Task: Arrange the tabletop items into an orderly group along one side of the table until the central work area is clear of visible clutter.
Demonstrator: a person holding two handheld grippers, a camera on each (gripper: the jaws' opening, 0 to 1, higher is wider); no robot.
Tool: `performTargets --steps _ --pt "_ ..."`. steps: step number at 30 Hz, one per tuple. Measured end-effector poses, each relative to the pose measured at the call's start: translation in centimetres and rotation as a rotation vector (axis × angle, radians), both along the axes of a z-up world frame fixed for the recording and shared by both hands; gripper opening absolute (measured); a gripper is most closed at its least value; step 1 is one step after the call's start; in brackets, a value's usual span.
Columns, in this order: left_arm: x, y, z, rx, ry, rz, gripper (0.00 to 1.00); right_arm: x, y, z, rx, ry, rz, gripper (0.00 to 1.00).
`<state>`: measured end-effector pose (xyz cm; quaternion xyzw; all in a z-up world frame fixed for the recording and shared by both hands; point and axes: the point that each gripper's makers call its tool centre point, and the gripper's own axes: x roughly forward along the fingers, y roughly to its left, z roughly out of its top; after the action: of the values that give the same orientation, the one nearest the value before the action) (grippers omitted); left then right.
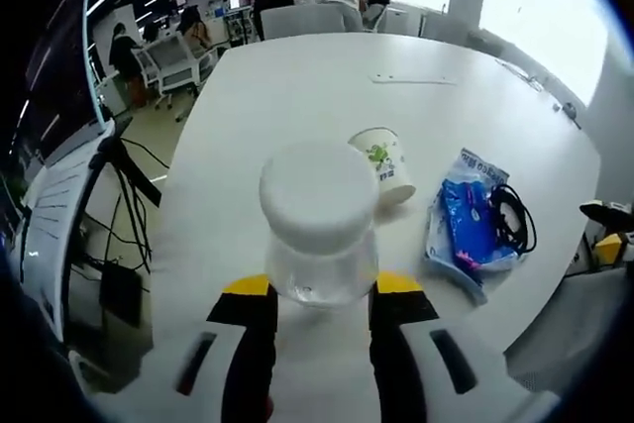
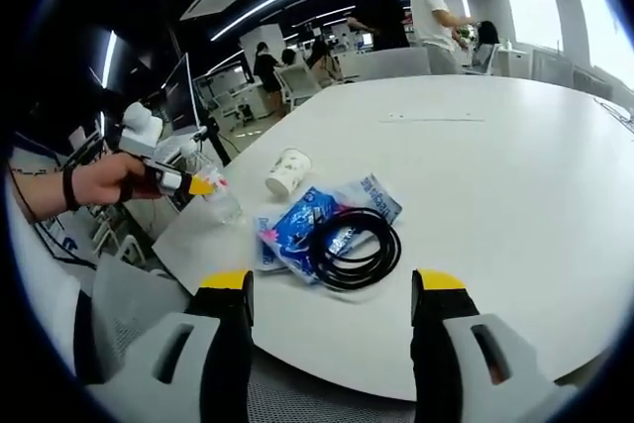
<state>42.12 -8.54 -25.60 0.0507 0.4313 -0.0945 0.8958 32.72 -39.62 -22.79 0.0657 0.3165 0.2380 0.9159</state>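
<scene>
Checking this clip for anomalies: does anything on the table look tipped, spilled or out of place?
The paper cup lies on its side beside the blue packet, with no spill visible. A black cable is coiled loosely on the packet. The clear jar stands upright between the left gripper jaws.

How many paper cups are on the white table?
1. The paper cup lies on its side on the white table, between the clear jar held in the left tongs and the blue packet.

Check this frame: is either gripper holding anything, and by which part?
The left gripper holds the clear bottle with a white cap, jaws closed on its lower body. The right gripper is open and holds nothing.
</scene>
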Motion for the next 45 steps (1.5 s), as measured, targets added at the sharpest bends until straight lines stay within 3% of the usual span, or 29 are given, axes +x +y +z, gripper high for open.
performTargets --steps 21,27,34,45 --pt "0.2 -0.2 0.1 -0.025 -0.017 0.052 0.35 0.0 0.9 0.1 -0.005 0.001 0.020 0.64" --pt "0.5 -0.3 0.5 -0.042 -0.035 -0.021 0.39 0.0 0.7 0.1 -0.010 0.001 0.021 0.64" --pt "1.1 -0.9 1.3 -0.034 -0.103 -0.197 0.45 0.0 0.5 0.1 -0.005 -0.004 0.008 0.64" --pt "1.3 -0.4 1.3 -0.057 -0.121 -0.281 0.49 -0.1 0.4 0.2 -0.003 -0.002 0.004 0.64"
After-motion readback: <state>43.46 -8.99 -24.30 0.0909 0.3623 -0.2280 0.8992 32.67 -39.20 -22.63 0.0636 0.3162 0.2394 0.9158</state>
